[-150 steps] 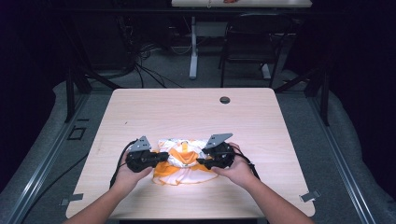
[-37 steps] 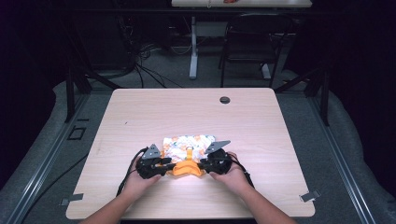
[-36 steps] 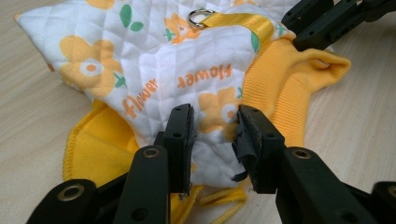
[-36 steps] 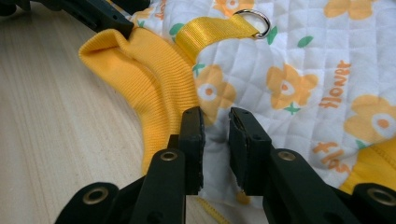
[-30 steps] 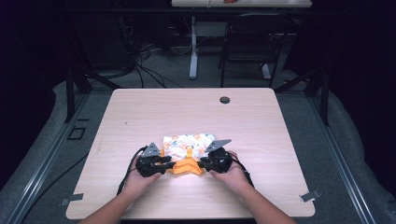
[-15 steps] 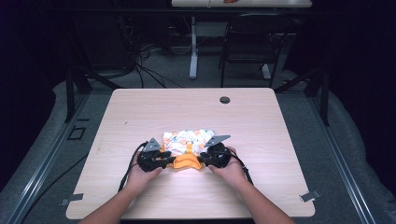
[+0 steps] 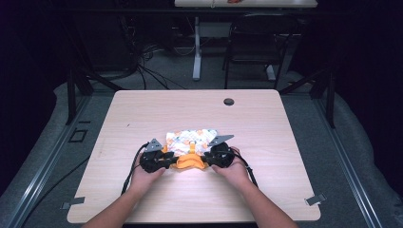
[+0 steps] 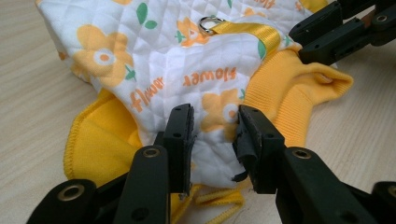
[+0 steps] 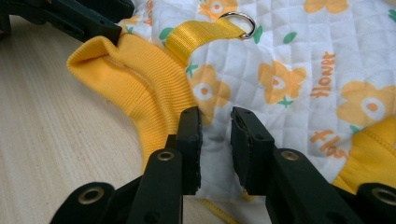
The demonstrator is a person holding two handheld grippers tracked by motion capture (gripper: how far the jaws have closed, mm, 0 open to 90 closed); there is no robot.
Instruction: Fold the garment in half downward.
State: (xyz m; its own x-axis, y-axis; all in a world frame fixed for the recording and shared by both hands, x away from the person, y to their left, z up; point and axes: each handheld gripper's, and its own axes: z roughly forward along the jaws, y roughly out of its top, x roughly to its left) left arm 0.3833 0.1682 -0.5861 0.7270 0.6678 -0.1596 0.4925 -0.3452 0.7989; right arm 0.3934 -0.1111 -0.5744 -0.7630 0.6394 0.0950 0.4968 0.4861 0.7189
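A small quilted pet garment (image 7: 190, 142), white with orange flowers and yellow ribbed trim, lies on the table (image 7: 142, 109) a little nearer the person's edge than the middle, between the two grippers. Compared with five seconds ago, when it lay spread wider and flatter, the cloth is now bunched into a narrower heap and the hands have drawn closer together, so the near hem looks to be in the course of being folded or rolled away toward the far edge. The left gripper (image 8: 212, 126) has its jaws a little apart with the quilted fabric gathered between the pads, apparently pinching a thick fold of the hem; the right gripper (image 9: 215, 127) does the same beside the ribbed yellow cuff (image 9: 135, 77). A yellow webbing strap (image 9: 201, 32) with a metal D-ring (image 9: 240, 22) sits on the garment's upper face, near the collar. In my judgement the fold is partly made; the next move calls for carrying both pinched corners forward evenly, so the layers land square and the ring stays clear.
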